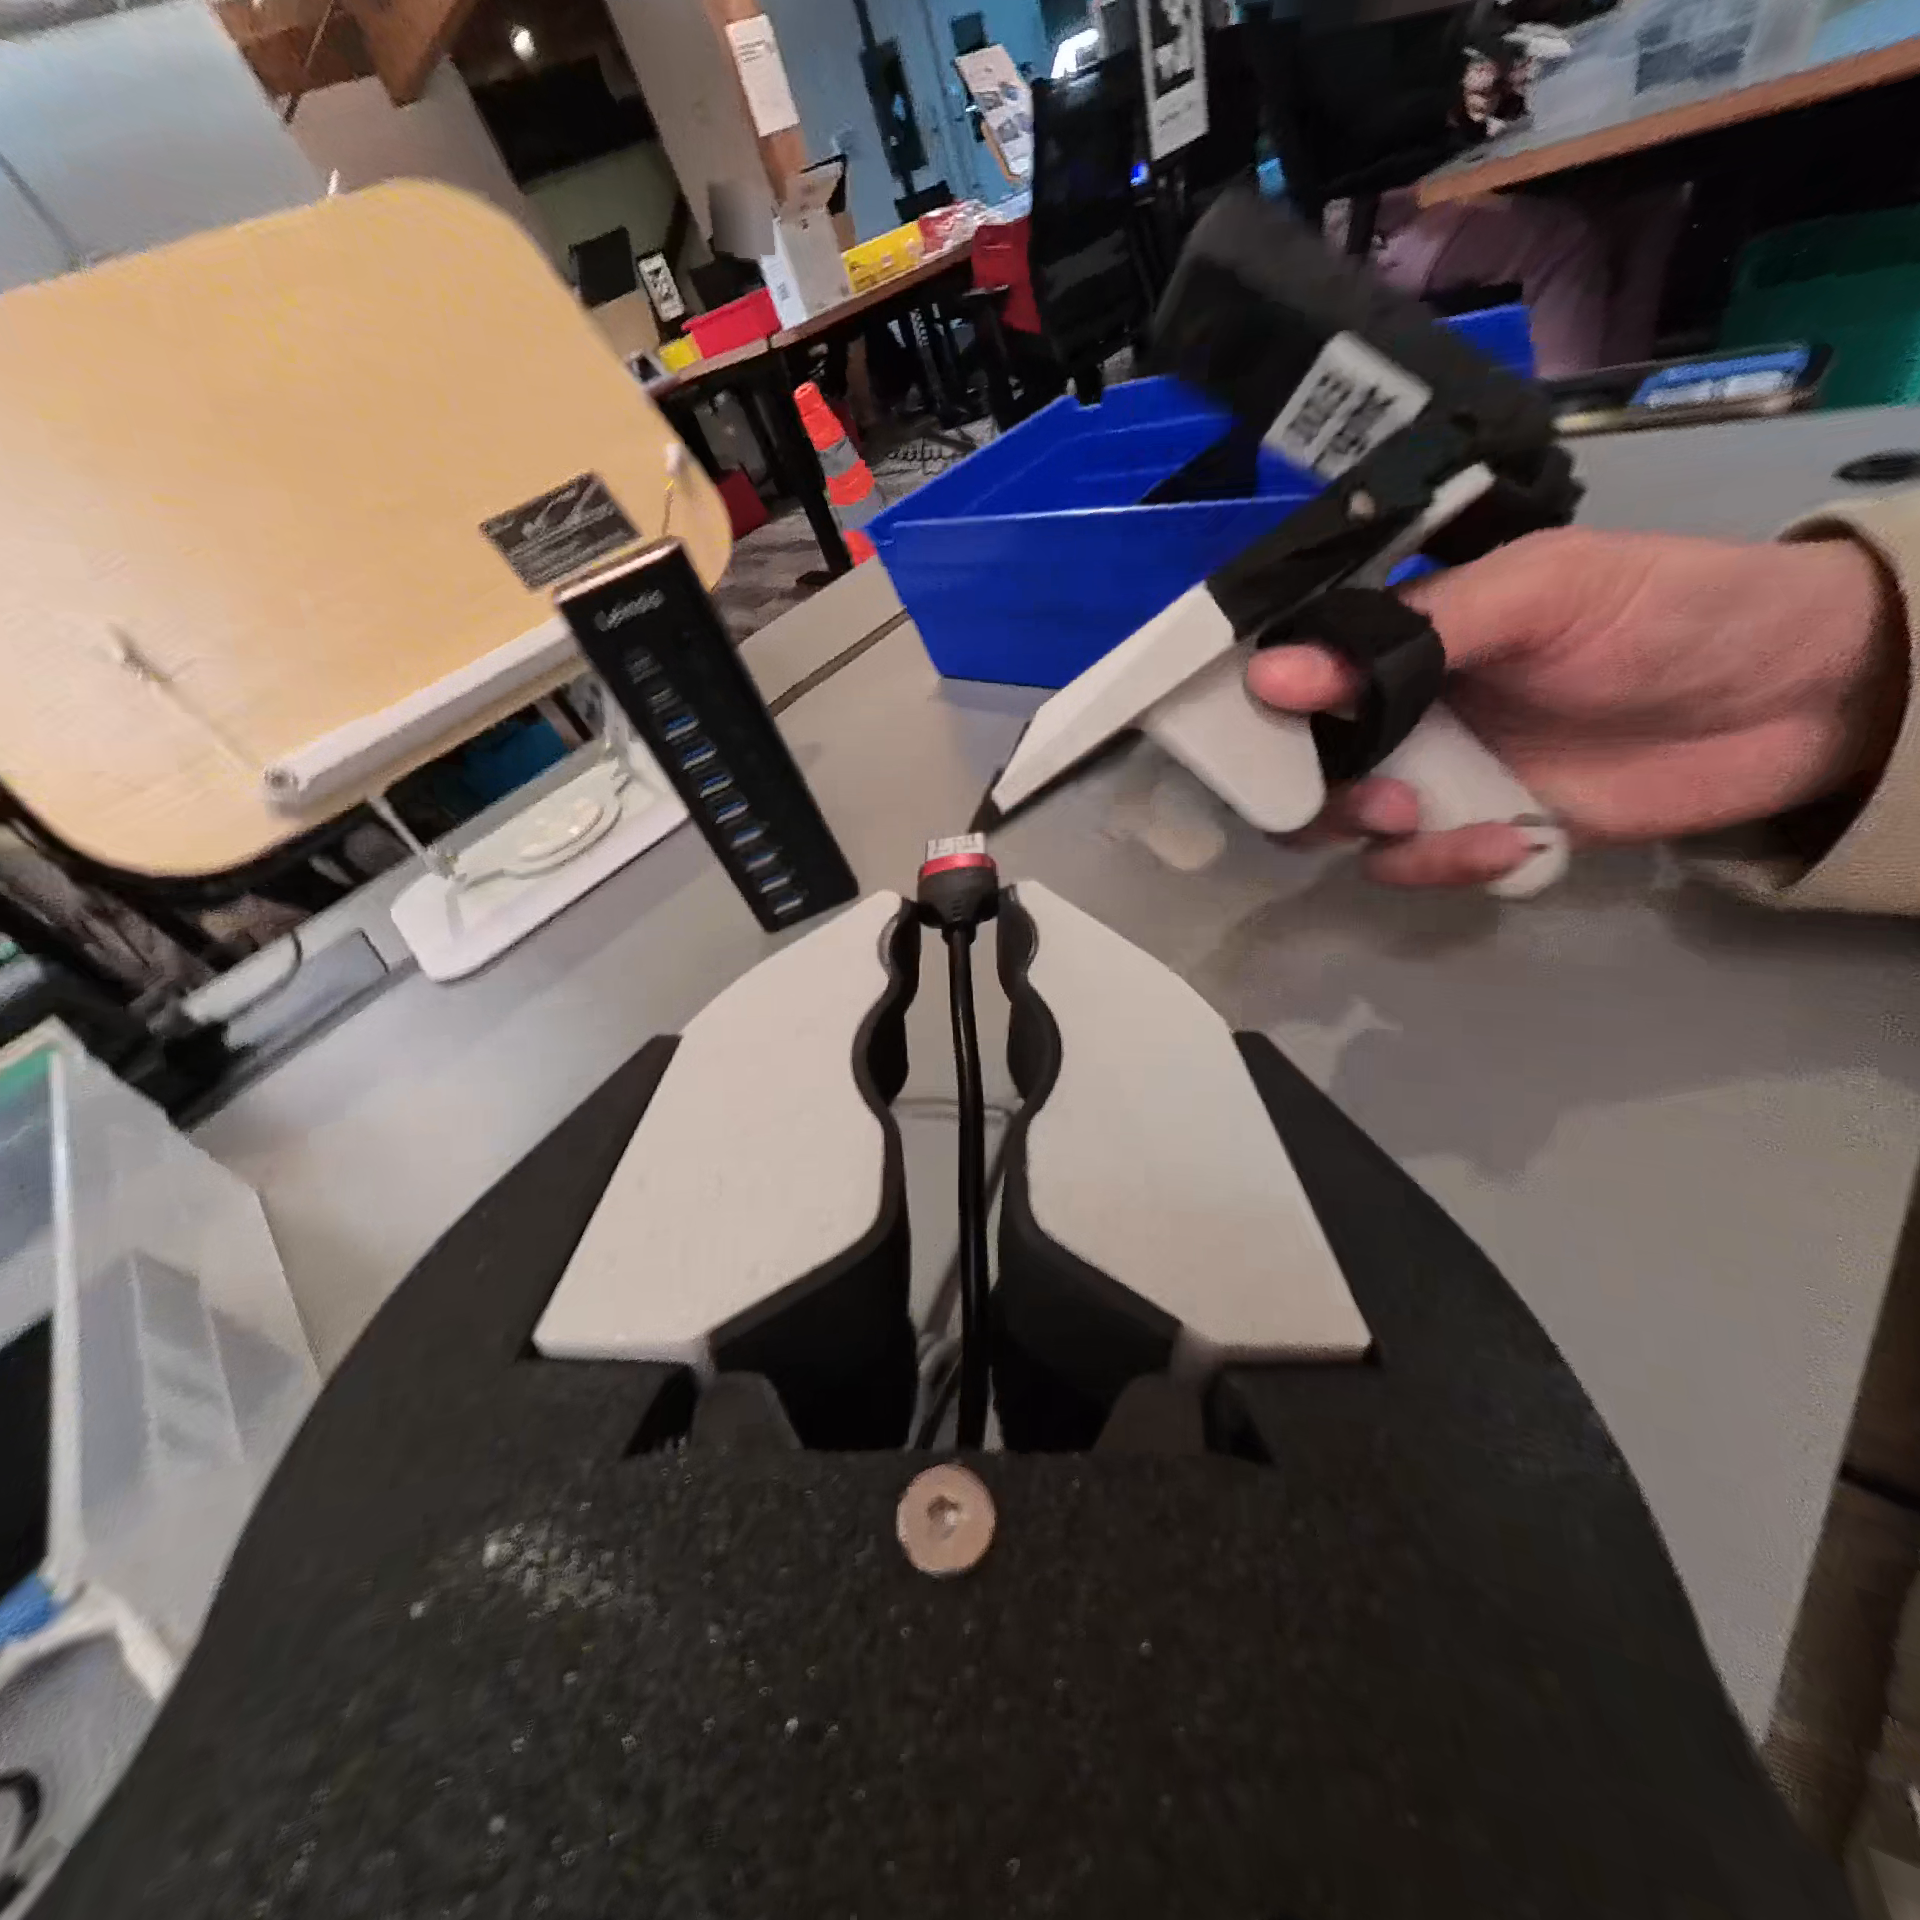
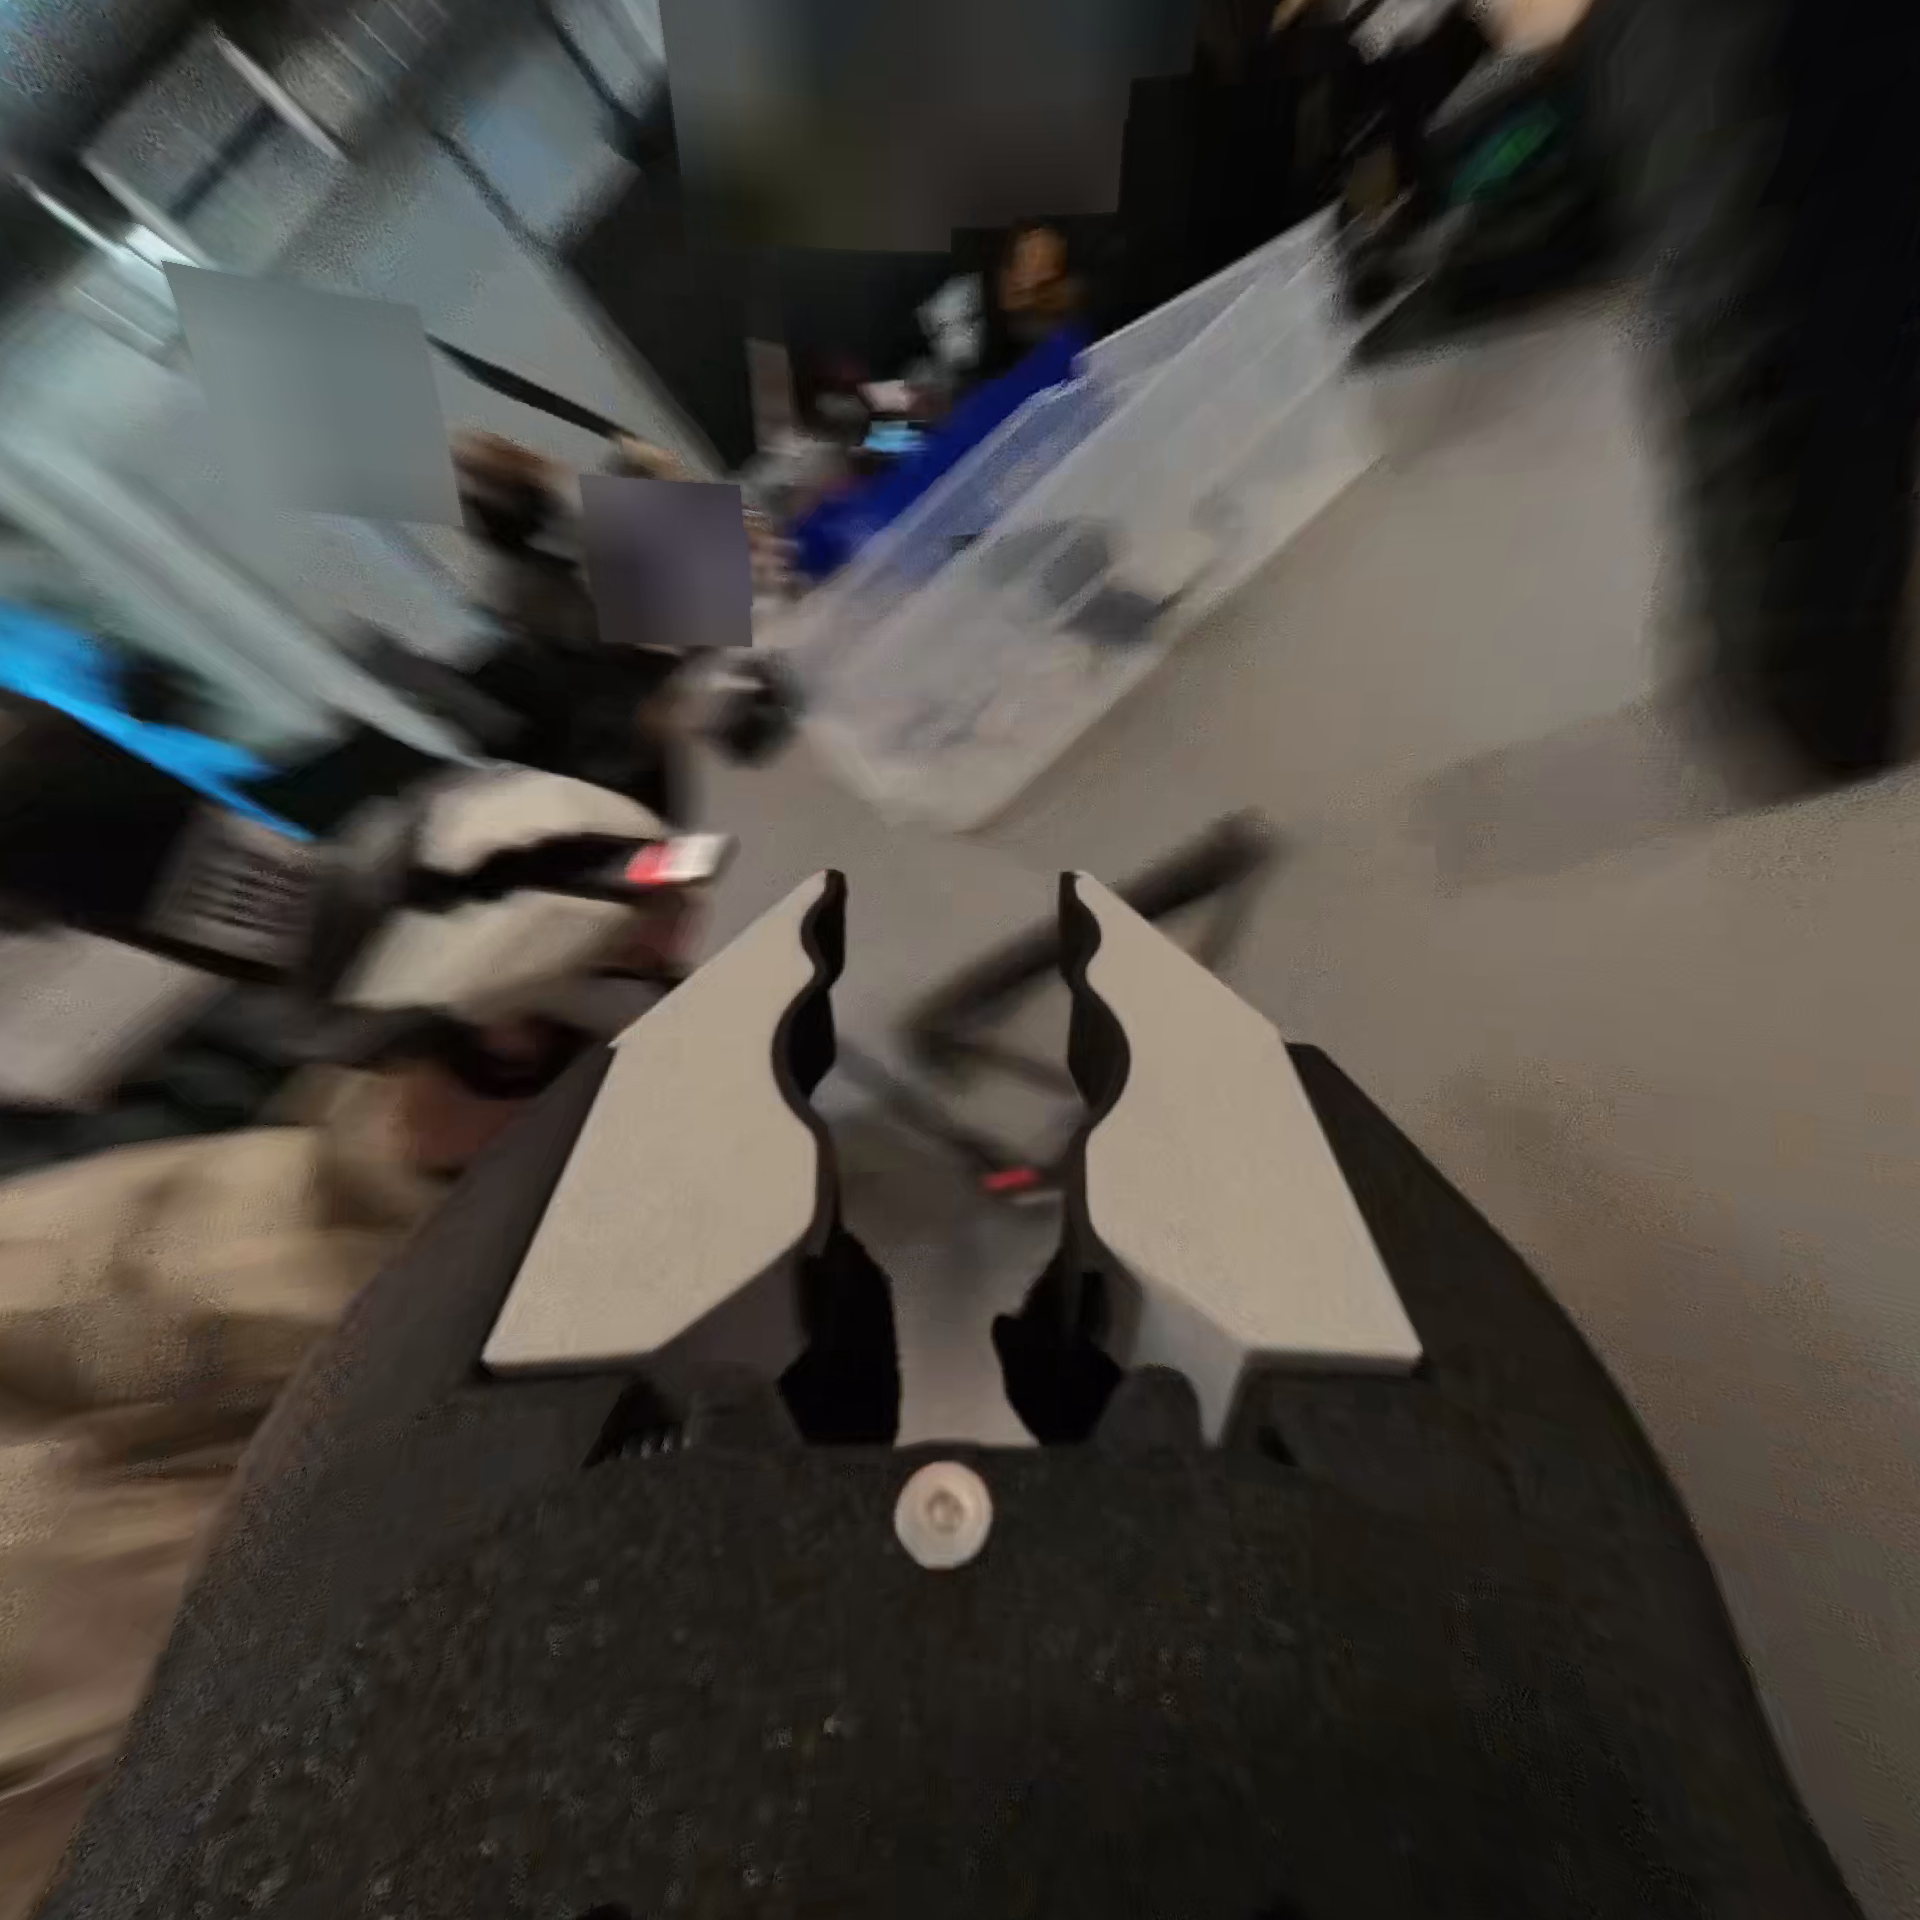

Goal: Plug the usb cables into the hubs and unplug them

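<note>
While the plug rides free: nothing is seated in the hub yet, so plugging and unplugging both look ahead.
Left tool (image 1: 958, 896): clamped on the red-collared usb plug (image 1: 957, 871), its black cable running back between the fingers.
Hub (image 1: 710, 736): black, propped up on the bench (image 1: 1558, 1091), near the plug, not touching, every visible port empty.
Right tool (image 2: 953, 883): fingers apart, empty.
Second plug (image 2: 1006, 1179): blurred, lying on the bench below the right tool.

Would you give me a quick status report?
Left gripper shut on USB plug. Right gripper open, empty. Black hub ahead-left, unplugged. Path clear.
</note>
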### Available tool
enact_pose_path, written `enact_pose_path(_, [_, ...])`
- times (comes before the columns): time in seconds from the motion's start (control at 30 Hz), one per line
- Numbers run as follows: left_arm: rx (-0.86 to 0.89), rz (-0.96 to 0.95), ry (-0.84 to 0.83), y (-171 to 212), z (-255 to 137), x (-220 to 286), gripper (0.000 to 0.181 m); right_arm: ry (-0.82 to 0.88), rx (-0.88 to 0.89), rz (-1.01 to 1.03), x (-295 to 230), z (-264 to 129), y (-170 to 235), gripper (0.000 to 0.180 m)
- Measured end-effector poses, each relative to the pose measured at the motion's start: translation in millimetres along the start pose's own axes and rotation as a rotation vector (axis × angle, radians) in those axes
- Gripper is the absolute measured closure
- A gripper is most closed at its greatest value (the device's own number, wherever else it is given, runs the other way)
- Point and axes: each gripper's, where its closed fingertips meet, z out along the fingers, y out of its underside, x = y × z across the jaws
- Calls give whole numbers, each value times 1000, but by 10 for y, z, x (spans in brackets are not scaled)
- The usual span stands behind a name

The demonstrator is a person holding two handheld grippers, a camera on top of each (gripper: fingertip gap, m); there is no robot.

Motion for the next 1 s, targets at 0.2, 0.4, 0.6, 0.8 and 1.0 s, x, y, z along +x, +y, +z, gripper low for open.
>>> enact_pose_path(0.2, [-8, -258, 11, 194, -35, -289, 167, 433, -32, -614, 963, 220, -363, 126])
enact_pose_path(0.4, [-33, -240, 21, 271, -27, -284, 167, 527, -109, -410, 1497, 342, -512, 119])
enact_pose_path(0.6, [-57, -162, 37, 302, 43, -221, 167, 487, -222, -536, 1654, 498, -554, 116])
enact_pose_path(0.8, [-71, -179, 67, 343, 105, -203, 167, 305, -220, -530, 1613, 601, -589, 127])
enact_pose_path(1.0, [-79, -194, 75, 368, 123, -211, 167, 280, -277, -330, 1516, 639, -440, 149])
